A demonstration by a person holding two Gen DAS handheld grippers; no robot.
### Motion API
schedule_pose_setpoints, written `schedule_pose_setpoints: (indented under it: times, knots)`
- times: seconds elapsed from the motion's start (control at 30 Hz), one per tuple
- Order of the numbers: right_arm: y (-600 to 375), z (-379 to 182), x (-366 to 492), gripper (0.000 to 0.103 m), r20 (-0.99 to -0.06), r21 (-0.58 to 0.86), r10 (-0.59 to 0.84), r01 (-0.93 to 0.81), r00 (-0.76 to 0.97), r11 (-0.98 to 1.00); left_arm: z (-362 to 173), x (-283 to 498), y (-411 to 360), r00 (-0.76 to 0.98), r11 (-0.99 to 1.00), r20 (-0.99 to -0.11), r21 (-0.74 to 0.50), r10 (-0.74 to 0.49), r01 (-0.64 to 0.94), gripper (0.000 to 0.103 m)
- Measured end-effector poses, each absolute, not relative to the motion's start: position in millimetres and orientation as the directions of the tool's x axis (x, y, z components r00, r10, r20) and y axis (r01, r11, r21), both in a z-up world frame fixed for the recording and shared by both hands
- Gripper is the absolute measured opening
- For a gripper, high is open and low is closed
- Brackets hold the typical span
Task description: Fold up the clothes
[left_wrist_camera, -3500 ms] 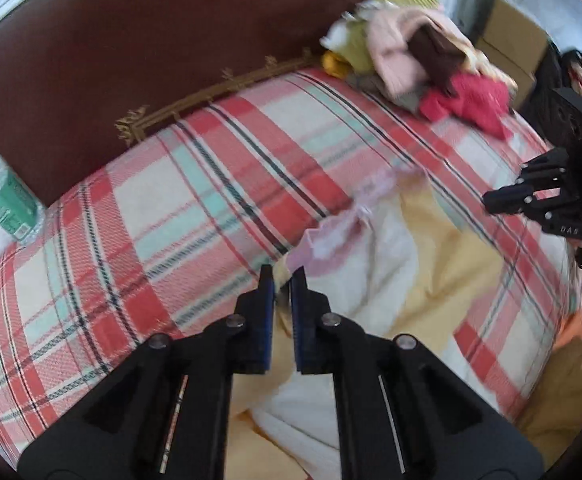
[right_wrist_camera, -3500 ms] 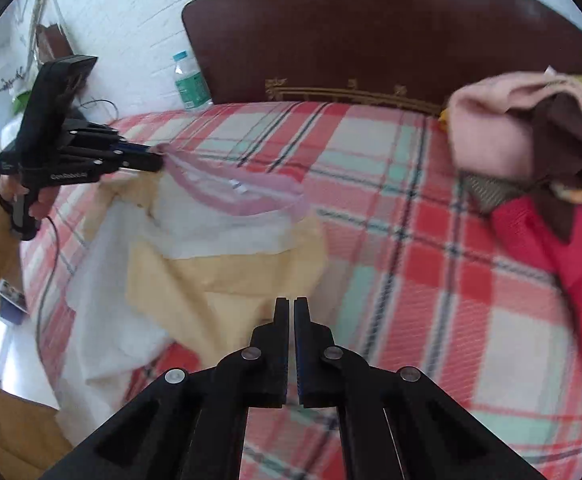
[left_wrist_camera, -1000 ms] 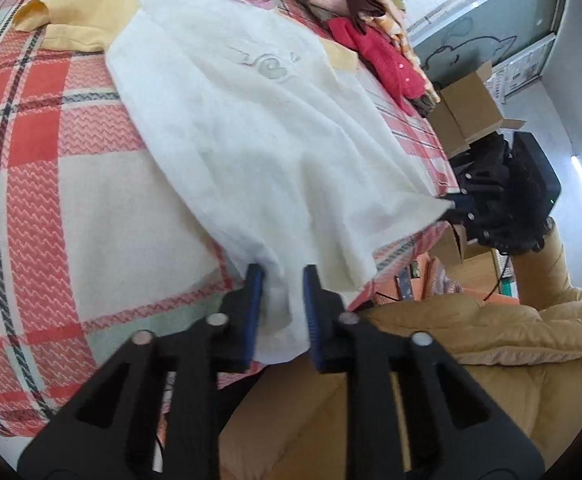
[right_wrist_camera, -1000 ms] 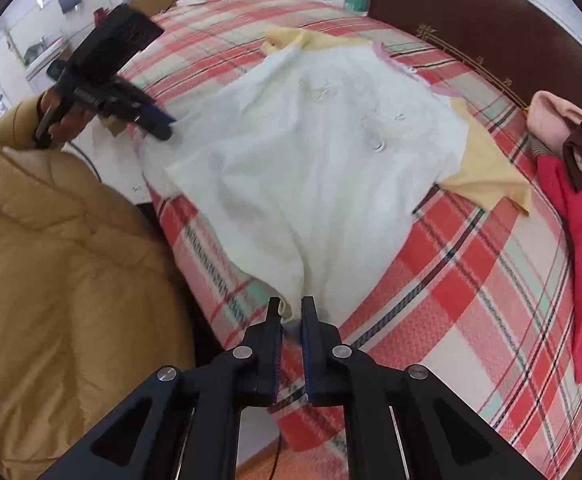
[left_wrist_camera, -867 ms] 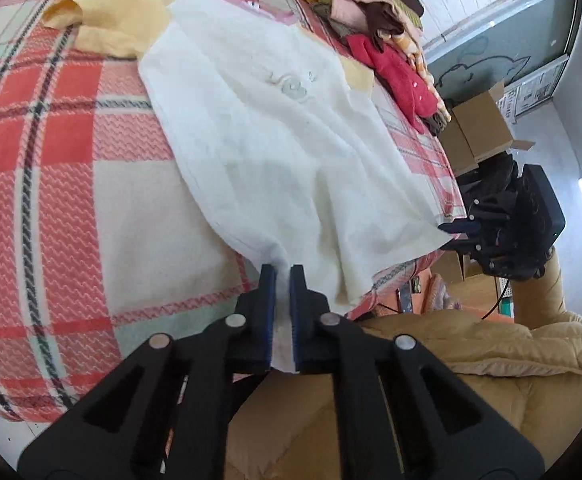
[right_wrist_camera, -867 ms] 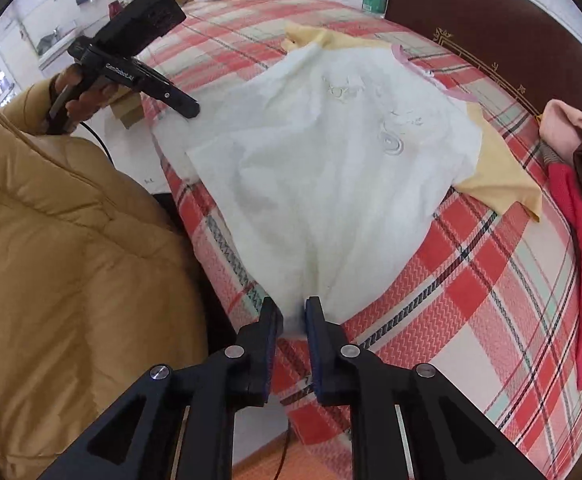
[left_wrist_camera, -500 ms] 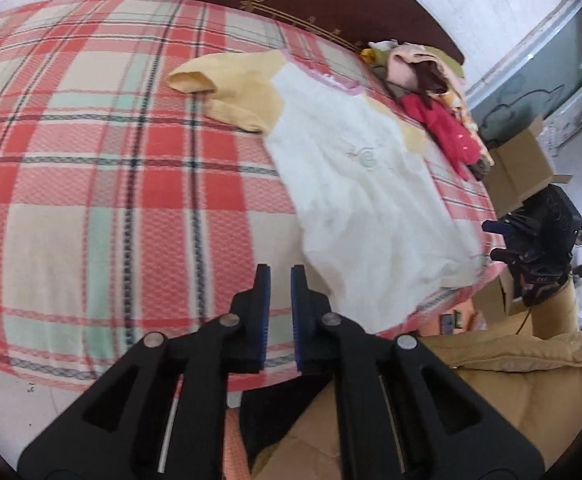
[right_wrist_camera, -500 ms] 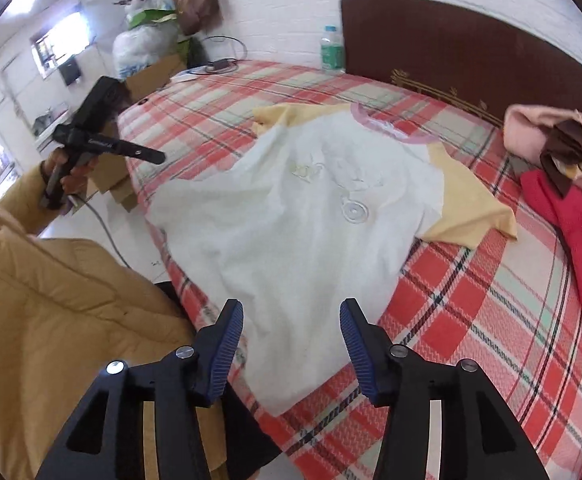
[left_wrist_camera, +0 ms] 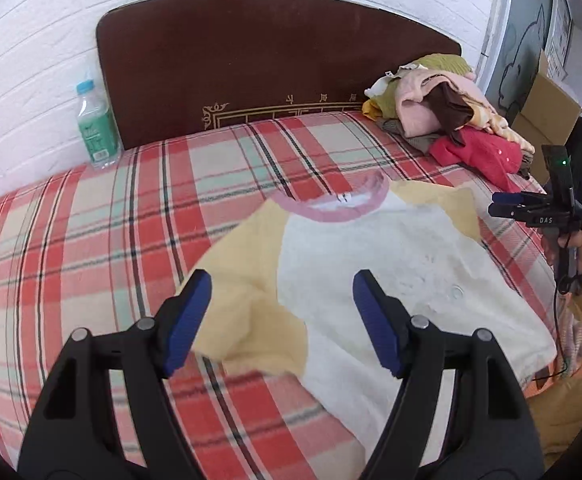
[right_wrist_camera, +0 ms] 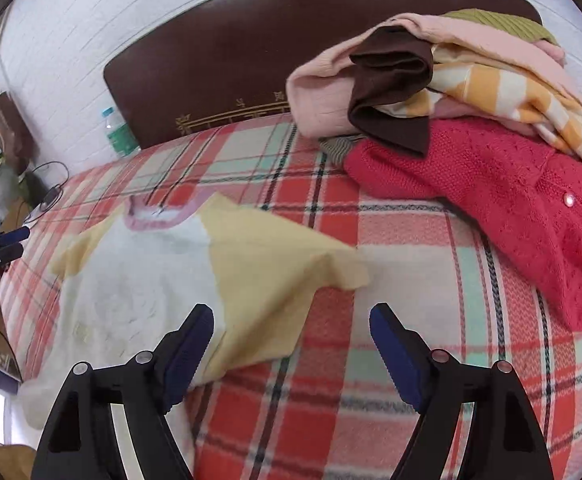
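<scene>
The left gripper (left_wrist_camera: 281, 320) has its fingers (left_wrist_camera: 189, 318) spread wide and holds nothing. It hangs over the shirt's left yellow sleeve (left_wrist_camera: 247, 280). The right gripper (right_wrist_camera: 291, 344) is spread wide too, over the other sleeve (right_wrist_camera: 275, 280). The shirt (left_wrist_camera: 371, 264) lies flat on the bed (left_wrist_camera: 91, 240), pink collar (left_wrist_camera: 331, 208) toward the headboard (left_wrist_camera: 271, 68). Its bottom edge reaches the bed's near edge. Bare blanket lies left of the shirt. A clothes pile (right_wrist_camera: 471, 120) sits near the right sleeve, not touching. A bottle (left_wrist_camera: 95, 128) stands by the headboard. A second ago both grippers pinched the hem; now they have let go and moved up to the sleeves.
</scene>
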State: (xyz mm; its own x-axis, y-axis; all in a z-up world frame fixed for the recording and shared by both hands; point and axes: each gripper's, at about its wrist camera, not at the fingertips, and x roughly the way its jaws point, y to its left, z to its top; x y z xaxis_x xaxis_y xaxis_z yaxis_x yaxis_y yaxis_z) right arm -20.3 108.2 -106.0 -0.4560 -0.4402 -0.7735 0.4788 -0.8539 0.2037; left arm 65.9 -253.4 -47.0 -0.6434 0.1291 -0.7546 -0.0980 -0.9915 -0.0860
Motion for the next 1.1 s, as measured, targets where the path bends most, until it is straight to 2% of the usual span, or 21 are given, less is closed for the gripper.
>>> schedule_pose_setpoints:
  times: [0.13,0.23,0.27,0.3,0.33,0.37,0.4,0.43,0.5,0.67,0.77,0.8,0.83,0.87,0.93,1.0,1.07,1.1]
  knots:
    - [89,-121,-58,0.082,-0.795,0.195,-0.44,0.511,-0.417,-0.837,-81,10,-268,-0.533,-0.983,-0.826,-0.134,0.183,-0.129,0.074]
    - [73,-133,-73,0.082,-0.831,0.167,-0.432,0.585,-0.349,-0.794,-107,-4,-267,-0.468,-0.982,-0.867,-0.107,0.169,-0.156,0.074]
    - [67,-137,-74,0.082,-0.843,0.152,-0.427,0.616,-0.327,-0.773,-115,-6,-265,-0.45,-0.981,-0.877,-0.105,0.168,-0.16,0.071]
    - [62,-139,-73,0.079,-0.851,0.13,-0.42,0.648,-0.316,-0.75,-123,-6,-261,-0.429,-0.98,-0.887,-0.104,0.169,-0.172,0.053]
    - [58,-140,-72,0.064,-0.857,0.112,-0.414,0.674,-0.306,-0.73,-129,-6,-257,-0.411,-0.979,-0.898,-0.085,0.156,-0.187,0.044]
    - [56,-139,-71,0.051,-0.862,0.1,-0.409,0.692,-0.299,-0.715,-128,-5,-253,-0.412,-0.976,-0.898,-0.078,0.157,-0.201,0.042]
    - [54,-139,-70,0.027,-0.867,0.087,-0.404,0.709,-0.292,-0.7,-126,-4,-250,-0.416,-0.974,-0.895,-0.073,0.159,-0.215,0.023]
    - [53,-136,-70,0.013,-0.87,0.081,-0.402,0.721,-0.286,-0.688,-124,-3,-247,-0.42,-0.971,-0.893,-0.068,0.161,-0.228,0.011]
    - [51,-125,-71,0.011,-0.866,0.067,-0.403,0.729,-0.296,-0.682,-116,-6,-242,-0.442,-0.977,-0.89,-0.016,0.11,-0.211,0.004]
    - [47,-86,-74,0.01,-0.792,-0.109,-0.365,0.701,-0.489,-0.705,-79,-23,-255,-0.549,-0.994,-0.834,0.002,0.058,-0.108,0.004]
    - [42,-99,-87,0.015,-0.81,-0.144,-0.298,0.663,-0.505,-0.735,-75,-30,-265,-0.575,-0.999,-0.818,0.023,0.0,-0.032,0.004]
    - [41,-110,-90,0.03,-0.826,-0.158,-0.261,0.65,-0.5,-0.743,-79,-30,-268,-0.566,-1.0,-0.824,0.017,-0.005,-0.016,0.004]
    - [43,-118,-93,0.041,-0.837,-0.159,-0.238,0.635,-0.493,-0.756,-83,-27,-272,-0.561,-1.0,-0.828,-0.001,0.005,-0.007,0.004]
    - [49,-122,-94,0.044,-0.843,-0.142,-0.231,0.616,-0.486,-0.775,-85,-21,-278,-0.554,-1.0,-0.832,-0.03,0.026,-0.001,0.008]
    - [62,-127,-95,0.046,-0.847,-0.093,-0.238,0.575,-0.474,-0.813,-90,-8,-291,-0.541,-0.996,-0.838,-0.091,0.07,0.012,0.027]
    - [80,-113,-87,0.05,-0.821,-0.013,-0.304,0.548,-0.484,-0.836,-92,8,-303,-0.546,-0.99,-0.833,-0.135,0.095,0.034,0.076]
    - [95,-99,-73,0.059,-0.788,0.062,-0.38,0.552,-0.484,-0.831,-93,28,-316,-0.556,-0.983,-0.822,-0.178,0.122,0.049,0.08]
    - [102,-93,-65,0.069,-0.773,0.101,-0.416,0.555,-0.478,-0.826,-94,36,-319,-0.553,-0.978,-0.82,-0.205,0.144,0.05,0.08]
